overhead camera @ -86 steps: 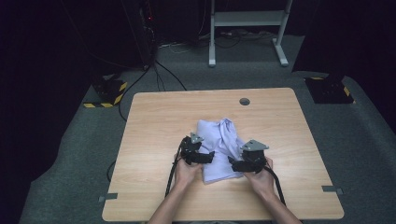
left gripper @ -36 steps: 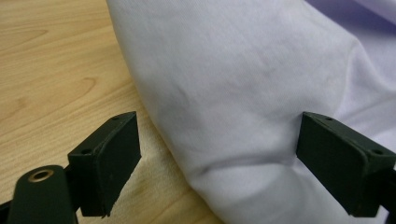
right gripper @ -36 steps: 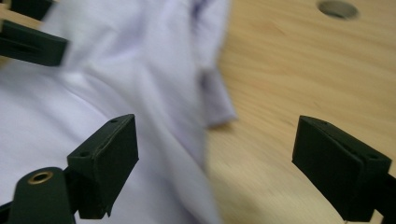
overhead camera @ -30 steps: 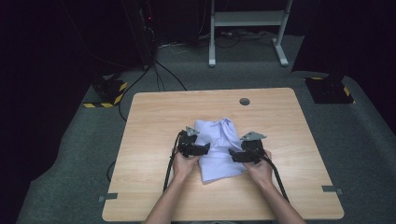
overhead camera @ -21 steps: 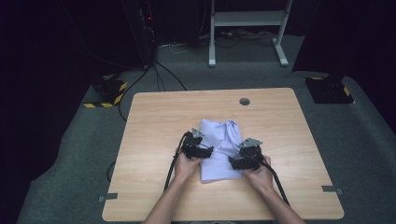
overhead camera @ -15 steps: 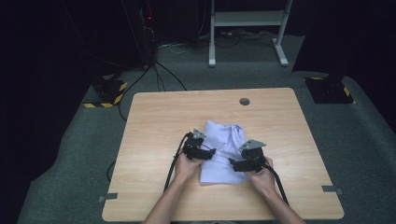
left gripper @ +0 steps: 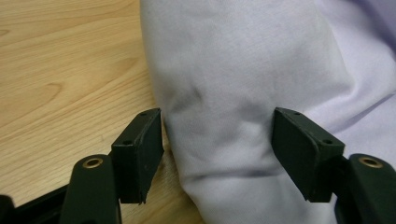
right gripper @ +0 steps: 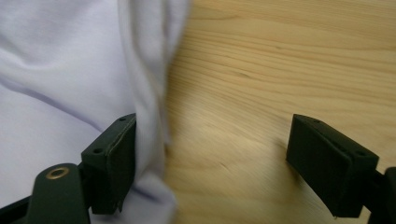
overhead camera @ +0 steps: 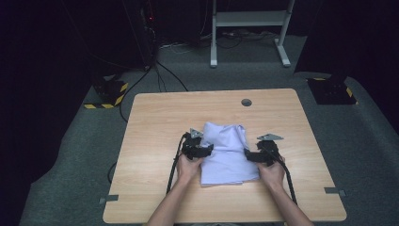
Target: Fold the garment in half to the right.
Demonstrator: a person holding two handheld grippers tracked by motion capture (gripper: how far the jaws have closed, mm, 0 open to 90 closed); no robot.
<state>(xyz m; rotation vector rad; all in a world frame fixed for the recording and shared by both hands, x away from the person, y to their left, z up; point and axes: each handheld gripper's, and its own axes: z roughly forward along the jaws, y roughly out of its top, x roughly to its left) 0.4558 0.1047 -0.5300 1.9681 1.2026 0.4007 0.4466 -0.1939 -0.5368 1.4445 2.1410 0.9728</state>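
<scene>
A pale lilac cloth (overhead camera: pixel 226 150) lies folded in a rough rectangle on the wooden table (overhead camera: pixel 155 122). My left gripper (overhead camera: pixel 208 150) is at its left edge. In the left gripper view the jaws (left gripper: pixel 217 135) stand either side of a thick fold of the cloth (left gripper: pixel 243 93); they have just been closing, and a wide span of fabric still lies between them. My right gripper (overhead camera: pixel 248 156) is at the cloth's right edge. Its jaws (right gripper: pixel 215 144) are open; the cloth's edge (right gripper: pixel 60 70) lies against the left one, with bare wood in the gap.
A round cable hole (overhead camera: pixel 246 102) sits near the table's far edge. Beyond the table are a white metal frame (overhead camera: pixel 249 28), floor cables and yellow-and-black striped blocks (overhead camera: pixel 110 92) on grey carpet. A cable trails from each gripper toward the table's near edge.
The right hand has slid to the right, out to the cloth's right edge. The cloth has gone from a bunched heap to a flatter folded shape. The left hand has stayed put.
</scene>
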